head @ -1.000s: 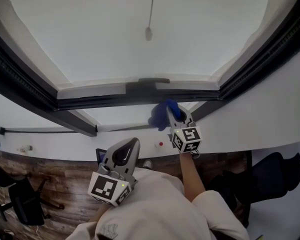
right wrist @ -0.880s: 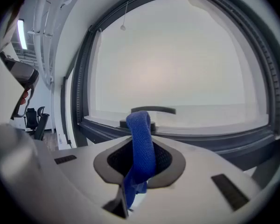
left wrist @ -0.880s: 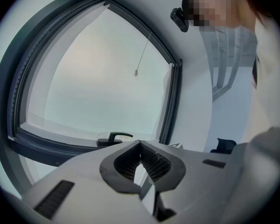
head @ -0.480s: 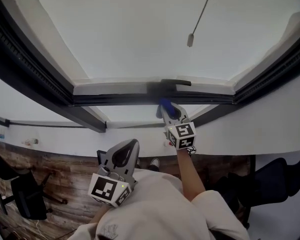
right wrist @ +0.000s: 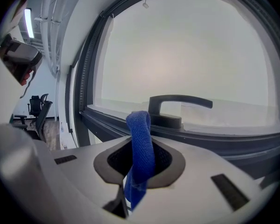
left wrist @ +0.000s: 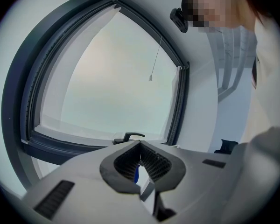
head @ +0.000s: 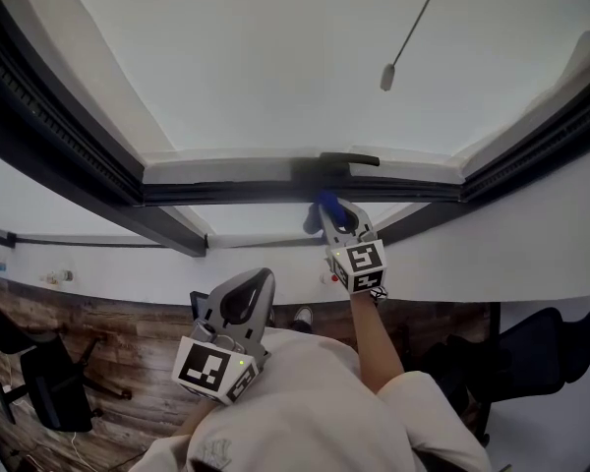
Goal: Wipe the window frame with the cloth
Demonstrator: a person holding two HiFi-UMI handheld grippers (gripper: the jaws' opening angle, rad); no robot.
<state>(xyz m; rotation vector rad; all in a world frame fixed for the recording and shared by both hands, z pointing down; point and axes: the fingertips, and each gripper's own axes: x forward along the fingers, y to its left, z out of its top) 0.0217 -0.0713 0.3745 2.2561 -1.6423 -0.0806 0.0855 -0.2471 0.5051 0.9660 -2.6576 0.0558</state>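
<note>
A blue cloth [right wrist: 141,148] sticks up between the jaws of my right gripper [right wrist: 139,164], which is shut on it. In the head view the right gripper [head: 332,214] holds the blue cloth [head: 325,205] close under the dark window frame [head: 236,192], just below the black window handle [head: 336,159]. The handle [right wrist: 177,107] fills the middle of the right gripper view, a short way beyond the cloth. My left gripper [head: 238,308] hangs lower, near the person's chest, away from the window, jaws shut with nothing held [left wrist: 141,164].
A pull cord with a small weight [head: 387,76] hangs in front of the pale glass. A white sill [head: 118,264] runs below the frame. Wood-look floor and office chairs [head: 39,391] lie far beneath. The person's light shirt [head: 305,411] fills the bottom.
The right gripper with the cloth has moved up from the sill to the frame under the handle, and the view has shifted left. In the last half second almost nothing moved.
</note>
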